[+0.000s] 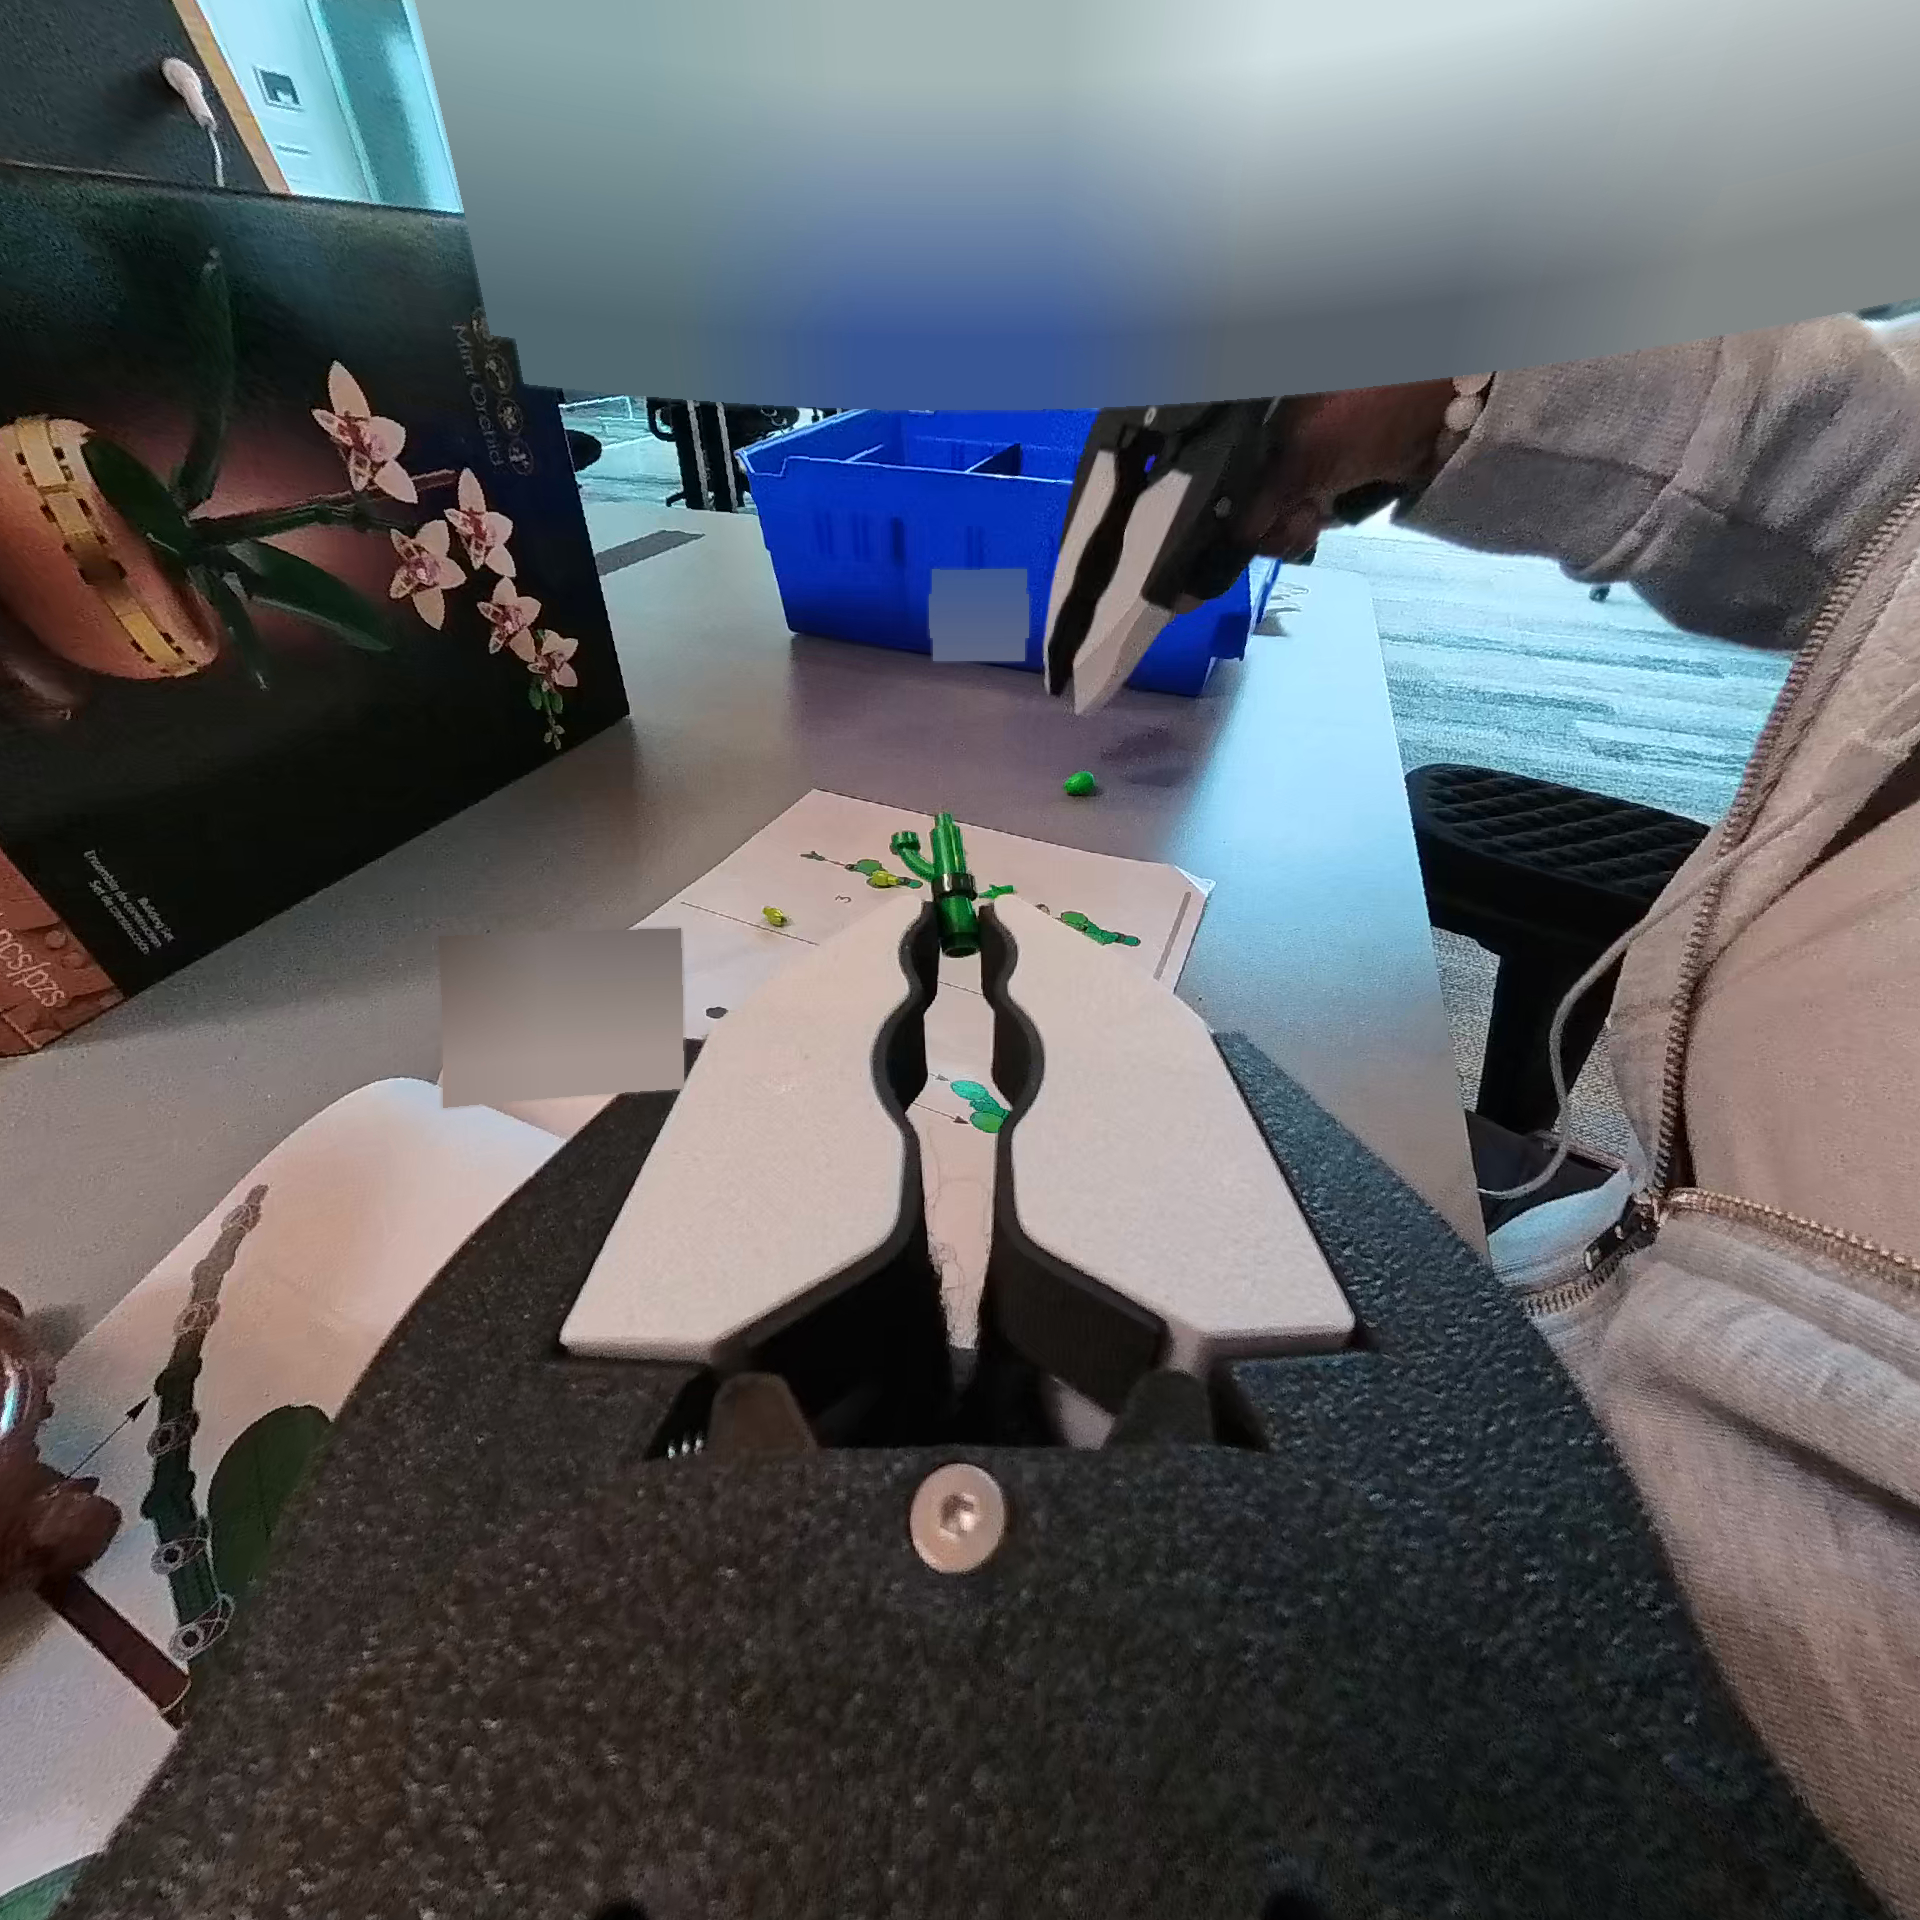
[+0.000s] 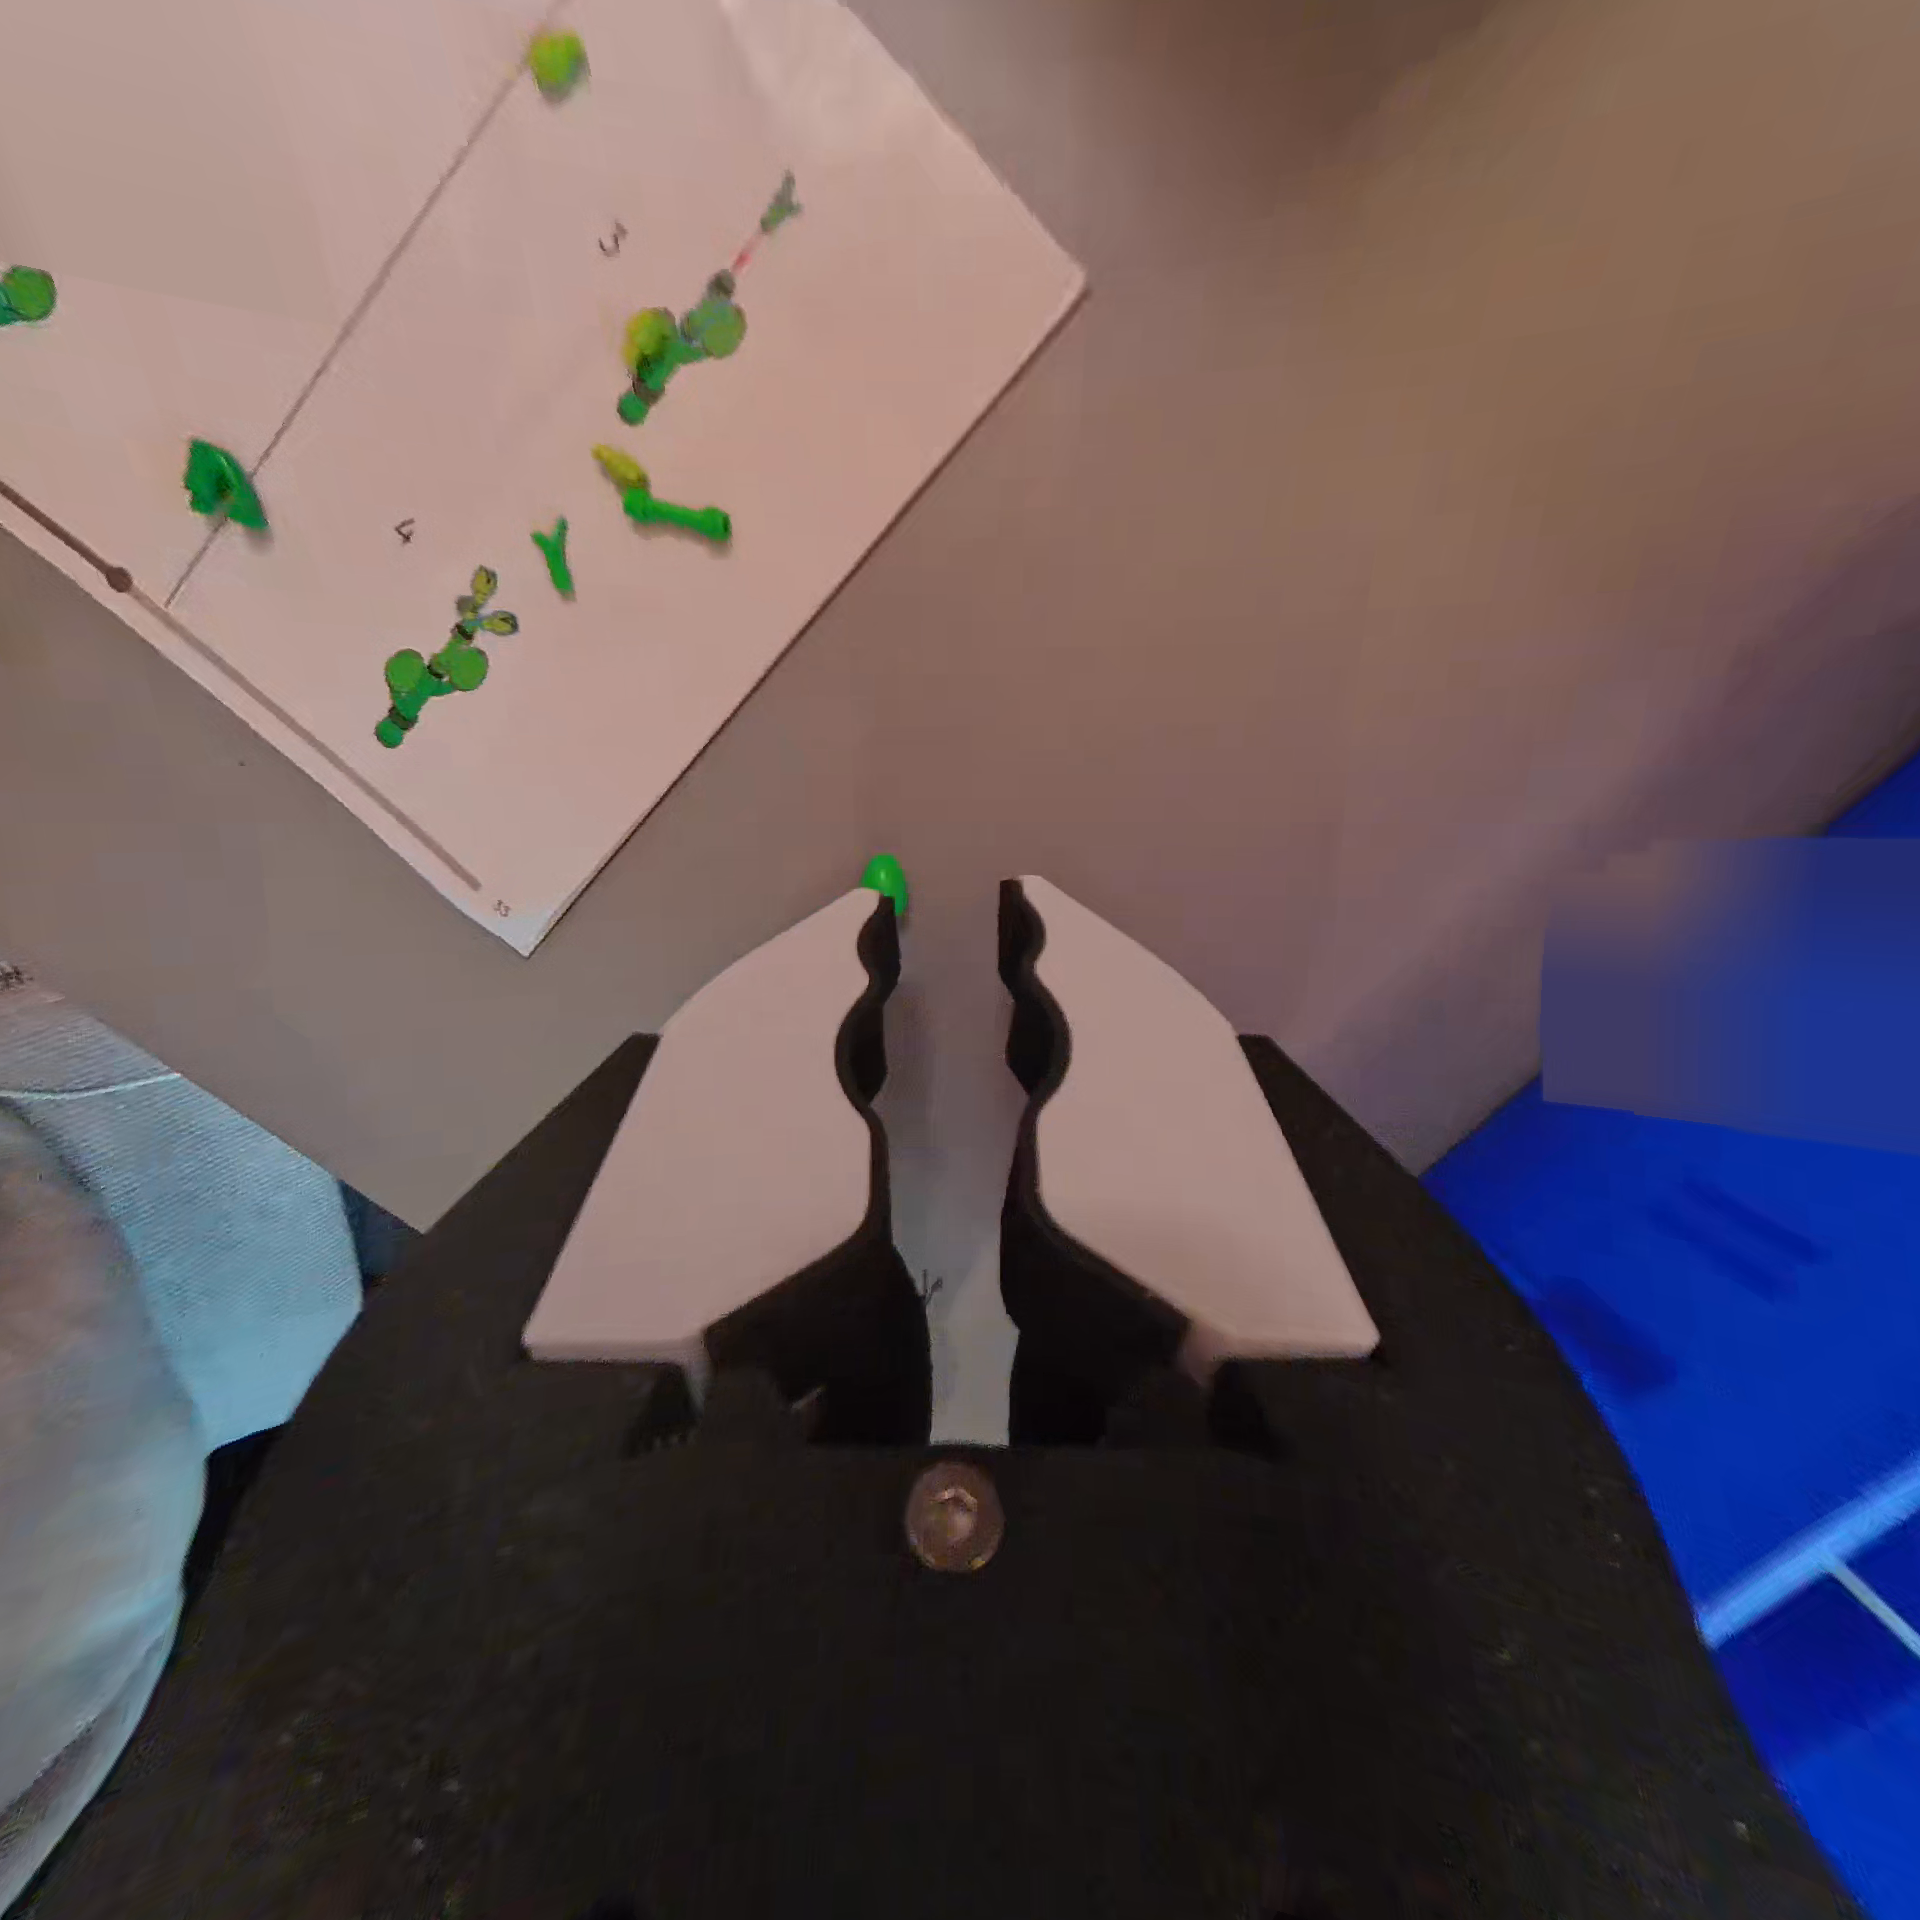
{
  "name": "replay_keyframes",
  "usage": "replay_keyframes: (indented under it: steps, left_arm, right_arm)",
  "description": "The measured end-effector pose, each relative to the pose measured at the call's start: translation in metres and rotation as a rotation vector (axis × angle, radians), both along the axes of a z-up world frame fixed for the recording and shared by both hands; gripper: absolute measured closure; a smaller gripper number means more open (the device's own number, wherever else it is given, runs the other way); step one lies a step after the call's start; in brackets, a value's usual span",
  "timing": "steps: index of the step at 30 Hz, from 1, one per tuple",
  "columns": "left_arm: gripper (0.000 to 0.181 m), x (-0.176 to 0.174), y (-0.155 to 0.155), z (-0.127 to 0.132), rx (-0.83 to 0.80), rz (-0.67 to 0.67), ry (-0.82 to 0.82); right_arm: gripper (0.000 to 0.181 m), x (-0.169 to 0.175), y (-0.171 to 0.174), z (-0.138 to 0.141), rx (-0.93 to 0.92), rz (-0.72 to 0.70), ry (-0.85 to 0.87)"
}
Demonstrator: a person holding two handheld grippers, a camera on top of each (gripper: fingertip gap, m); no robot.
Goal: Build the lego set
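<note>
My left gripper (image 1: 958, 914) is shut on a green stem piece (image 1: 952, 878) with a small forked branch, held just above the open instruction booklet (image 1: 1091, 883). A small green bud piece (image 1: 1080, 782) lies on the grey table beyond the booklet. My right gripper (image 2: 948, 896) is open and hovers over the table, its left fingertip right beside that green bud (image 2: 886, 879). In the left wrist view the right gripper (image 1: 1075, 686) points down above the bud. Small loose yellow-green and green pieces (image 2: 660, 499) lie on the booklet page (image 2: 883, 343).
A blue plastic bin (image 1: 883, 530) stands at the far side of the table, close to the right gripper (image 2: 1662, 1351). The set's black box (image 1: 260, 582) stands at the left. A person's grey sleeve and zipped hoodie (image 1: 1714, 935) fill the right side. A black chair (image 1: 1538, 852) stands beyond the table edge. Spacing between my two grippers at the tips: around 25 centimeters.
</note>
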State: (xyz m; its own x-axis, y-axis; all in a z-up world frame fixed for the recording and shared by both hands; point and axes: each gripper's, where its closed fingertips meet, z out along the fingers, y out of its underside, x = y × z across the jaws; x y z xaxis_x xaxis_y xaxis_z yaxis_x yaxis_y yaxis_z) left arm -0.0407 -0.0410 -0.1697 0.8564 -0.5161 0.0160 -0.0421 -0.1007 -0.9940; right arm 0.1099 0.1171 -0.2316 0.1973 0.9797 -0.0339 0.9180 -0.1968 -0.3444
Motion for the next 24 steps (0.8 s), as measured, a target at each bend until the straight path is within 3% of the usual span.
replay_keyframes:
  steps: [7, 13, 15, 19, 20, 24]
  left_arm:
    - [0.175, -0.001, -0.001, 0.002, 0.011, 0.003, -0.01]
    - [0.175, -0.002, -0.002, 0.003, 0.016, 0.002, -0.02]
    - [0.175, -0.002, -0.002, 0.003, 0.017, 0.003, -0.022]
    - [0.175, -0.002, -0.002, 0.003, 0.018, 0.006, -0.018]
    - [0.175, -0.002, -0.002, 0.003, 0.018, 0.007, -0.016]
    - [0.175, -0.001, -0.002, 0.002, 0.018, 0.009, -0.004]
  right_arm:
    - [0.158, -0.003, -0.008, -0.021, -0.02, 0.064, -0.121]
    - [0.171, -0.002, -0.008, -0.025, 0.05, 0.162, -0.155]
    - [0.171, -0.015, -0.009, -0.018, 0.057, 0.149, -0.025]
    - [0.171, -0.065, -0.038, 0.023, -0.234, 0.003, 0.655]
    - [0.171, -0.067, -0.04, 0.024, -0.288, -0.055, 0.752]
    - [0.172, -0.048, -0.027, -0.009, -0.121, -0.114, 0.648]
